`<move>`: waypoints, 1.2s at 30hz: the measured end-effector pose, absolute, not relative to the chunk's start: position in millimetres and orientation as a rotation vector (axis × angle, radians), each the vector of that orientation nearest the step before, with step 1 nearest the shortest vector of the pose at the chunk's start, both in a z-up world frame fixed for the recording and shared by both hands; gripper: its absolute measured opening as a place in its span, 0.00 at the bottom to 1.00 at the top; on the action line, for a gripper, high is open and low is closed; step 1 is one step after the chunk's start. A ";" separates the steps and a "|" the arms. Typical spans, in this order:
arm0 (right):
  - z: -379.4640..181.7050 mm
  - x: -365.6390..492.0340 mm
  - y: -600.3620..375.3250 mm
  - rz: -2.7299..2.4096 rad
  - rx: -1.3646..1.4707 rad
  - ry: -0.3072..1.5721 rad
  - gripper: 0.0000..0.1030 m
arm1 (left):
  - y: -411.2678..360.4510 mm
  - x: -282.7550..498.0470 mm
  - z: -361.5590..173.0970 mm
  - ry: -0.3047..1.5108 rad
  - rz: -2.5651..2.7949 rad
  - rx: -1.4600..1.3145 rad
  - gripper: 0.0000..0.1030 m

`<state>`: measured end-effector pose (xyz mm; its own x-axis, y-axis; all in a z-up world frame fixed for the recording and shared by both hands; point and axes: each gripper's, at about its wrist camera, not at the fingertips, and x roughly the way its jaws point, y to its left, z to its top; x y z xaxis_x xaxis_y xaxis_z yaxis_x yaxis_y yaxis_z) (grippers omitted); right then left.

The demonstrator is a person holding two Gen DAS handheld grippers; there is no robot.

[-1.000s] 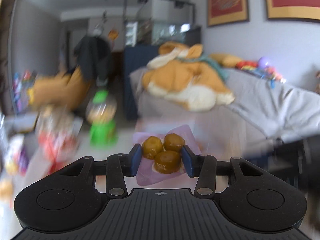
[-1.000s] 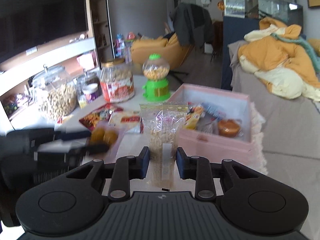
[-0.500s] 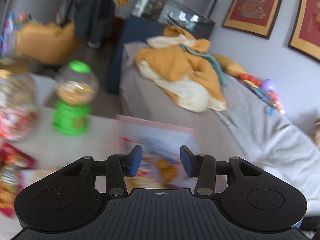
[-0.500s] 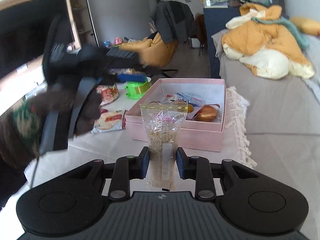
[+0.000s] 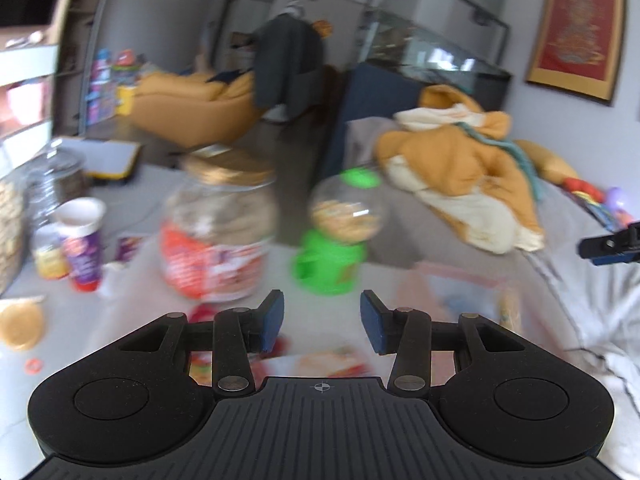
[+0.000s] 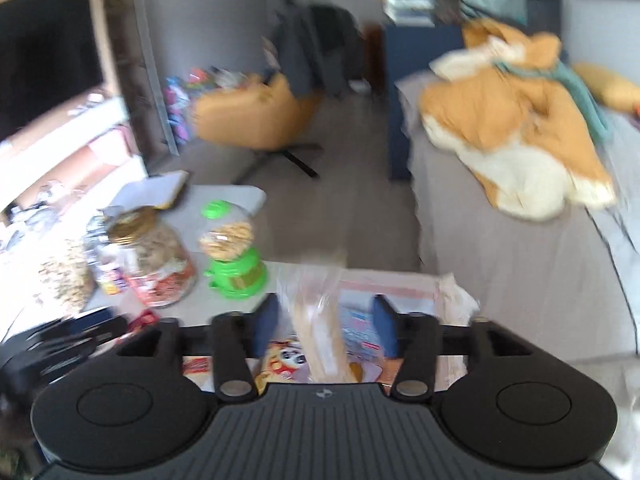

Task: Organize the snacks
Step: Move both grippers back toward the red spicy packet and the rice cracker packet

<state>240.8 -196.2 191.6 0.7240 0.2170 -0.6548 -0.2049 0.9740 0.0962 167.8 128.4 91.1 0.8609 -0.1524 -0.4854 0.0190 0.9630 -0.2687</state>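
Two grippers, both yours, jaws apart. Pink box [image 6: 400, 290] sits right of the green dispenser [image 6: 236, 276]; packets lie inside it. Your right gripper [image 6: 326, 326] hangs over the box, a clear bag [image 6: 320, 320] loose between its fingers, contact unclear. Your left gripper [image 5: 322, 322] holds nothing, aimed at the dispenser [image 5: 332, 256].

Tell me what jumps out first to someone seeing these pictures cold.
The bright green candy dispenser stands on the table, right of a gold-lidded snack jar. Nearer, a clear snack bag sits between the right gripper's open fingers, over the pink box. Behind, an orange and cream blanket is heaped on the grey sofa.
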 end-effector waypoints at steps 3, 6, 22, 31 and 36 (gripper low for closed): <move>170.9 249.0 -189.8 0.214 0.007 0.762 0.54 | 155.4 167.7 70.6 0.534 -0.043 -0.267 0.46; 147.8 260.5 -181.2 0.225 0.036 0.819 0.55 | 176.5 175.4 54.2 0.554 -0.007 -0.311 0.46; 49.8 286.4 2.7 0.508 -0.072 0.940 0.64 | 210.6 192.6 16.3 0.654 0.011 -0.232 0.46; 20.0 269.1 18.5 0.612 -0.114 0.981 0.66 | 225.9 186.7 9.1 0.615 -0.019 -0.317 0.44; 20.2 220.9 8.8 0.730 -0.188 0.960 0.66 | 202.9 188.9 10.1 0.645 -0.057 -0.220 0.45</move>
<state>220.9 8.8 20.2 0.3582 0.4824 -0.7994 -0.6413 0.7494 0.1648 188.9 202.9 10.1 0.7983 -0.1213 -0.5899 -0.0154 0.9751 -0.2213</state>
